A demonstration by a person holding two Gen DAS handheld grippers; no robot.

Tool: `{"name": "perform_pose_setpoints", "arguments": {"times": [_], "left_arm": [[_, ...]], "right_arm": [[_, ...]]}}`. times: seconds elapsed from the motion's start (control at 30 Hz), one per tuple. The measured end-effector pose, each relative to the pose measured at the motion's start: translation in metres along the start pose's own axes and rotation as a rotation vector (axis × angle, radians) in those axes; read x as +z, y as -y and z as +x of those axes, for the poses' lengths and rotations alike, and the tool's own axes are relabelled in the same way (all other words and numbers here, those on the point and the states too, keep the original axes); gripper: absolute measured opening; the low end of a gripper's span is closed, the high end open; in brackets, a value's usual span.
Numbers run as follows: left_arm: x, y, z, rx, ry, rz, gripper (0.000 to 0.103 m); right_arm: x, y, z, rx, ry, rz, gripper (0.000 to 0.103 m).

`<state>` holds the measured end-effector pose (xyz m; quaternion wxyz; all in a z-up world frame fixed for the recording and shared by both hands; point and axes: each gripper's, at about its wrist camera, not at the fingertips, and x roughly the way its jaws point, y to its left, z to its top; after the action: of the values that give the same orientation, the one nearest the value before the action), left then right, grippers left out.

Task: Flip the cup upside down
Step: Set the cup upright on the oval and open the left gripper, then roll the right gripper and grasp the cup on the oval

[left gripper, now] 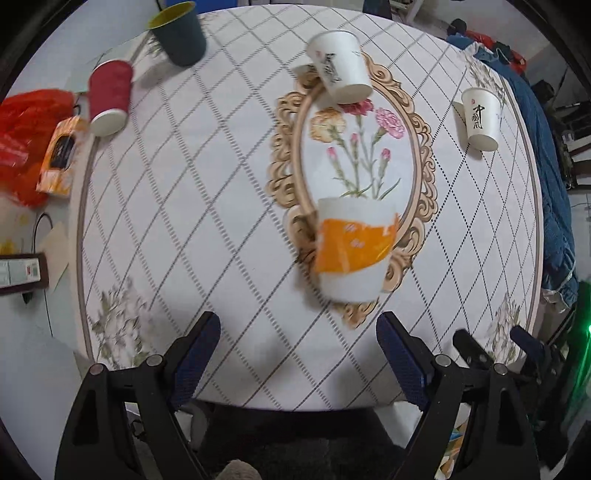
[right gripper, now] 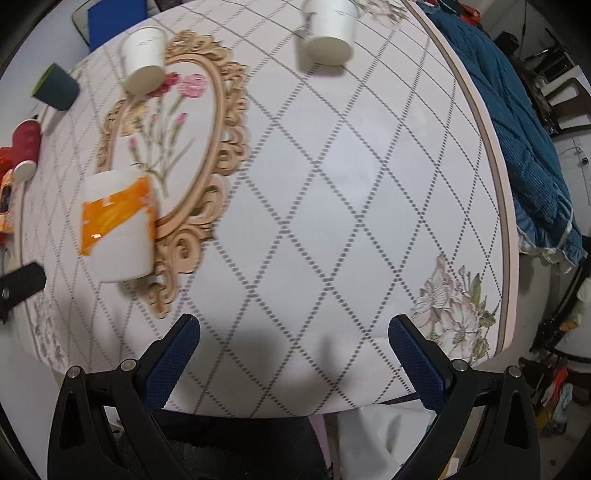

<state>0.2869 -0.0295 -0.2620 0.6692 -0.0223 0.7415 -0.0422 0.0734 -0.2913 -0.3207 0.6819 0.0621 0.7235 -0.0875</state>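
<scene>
Readable writing is scarce. A white paper cup (left gripper: 481,118) far ahead and to the right of the left fingers carries a column of black brush characters with a small red seal mark; the characters are too small and curved to read with certainty. Another white cup (left gripper: 340,66) farther ahead, at the far end of the gold oval frame printed on the counter's cloth (left gripper: 221,184), bears a black ink design, blurred. An orange packet (left gripper: 59,155) off to the left has a dark label that cannot be read.

The left gripper (left gripper: 298,325) has its fingers (left gripper: 195,354) spread wide, holding nothing and touching nothing, above the near edge of the counter. The right gripper (right gripper: 294,328) is likewise spread wide and empty; its blue-padded fingers (right gripper: 413,354) hover above the cloth.

The cup with the orange band (left gripper: 352,247) stands just ahead of the left fingers, slightly right of centre, on the near end of the oval frame. It is white with a broad slanted orange band bearing small white marks, and its image is blurred. In the right wrist view, the same cup (right gripper: 118,225) sits ahead and well to the left of the right fingers. Whether its mouth faces up or down cannot be told.

A red cup (left gripper: 110,96) and a dark green cup (left gripper: 181,33) stand far ahead to the left.
</scene>
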Motion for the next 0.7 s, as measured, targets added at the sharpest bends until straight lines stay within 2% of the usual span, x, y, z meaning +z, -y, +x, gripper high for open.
{"name": "perform_pose_setpoints", "arguments": {"times": [0.2, 0.33, 0.37, 0.47, 0.53, 0.7], "left_arm": [[0.012, -0.06, -0.012, -0.013, 0.023, -0.015, 0.086], [0.006, -0.092, -0.01, 0.062, 0.064, -0.016, 0.088], [0.005, -0.102, -0.006, 0.084, 0.073, -0.019, 0.091], [0.003, -0.12, 0.01, 0.128, 0.089, -0.017, 0.091], [0.002, -0.131, 0.022, 0.134, 0.08, -0.024, 0.091], [-0.002, -0.152, 0.046, 0.105, 0.033, -0.074, 0.091]], "right_arm": [[-0.004, -0.029, -0.019, 0.015, 0.028, -0.009, 0.103], [-0.003, -0.052, -0.03, -0.01, 0.041, -0.046, 0.103], [-0.003, -0.063, -0.033, -0.039, 0.055, -0.088, 0.103], [0.001, -0.088, -0.04, -0.093, 0.104, -0.217, 0.103], [0.005, -0.107, -0.042, -0.147, 0.134, -0.339, 0.103], [0.011, -0.143, -0.037, -0.283, 0.133, -0.662, 0.103]]}}
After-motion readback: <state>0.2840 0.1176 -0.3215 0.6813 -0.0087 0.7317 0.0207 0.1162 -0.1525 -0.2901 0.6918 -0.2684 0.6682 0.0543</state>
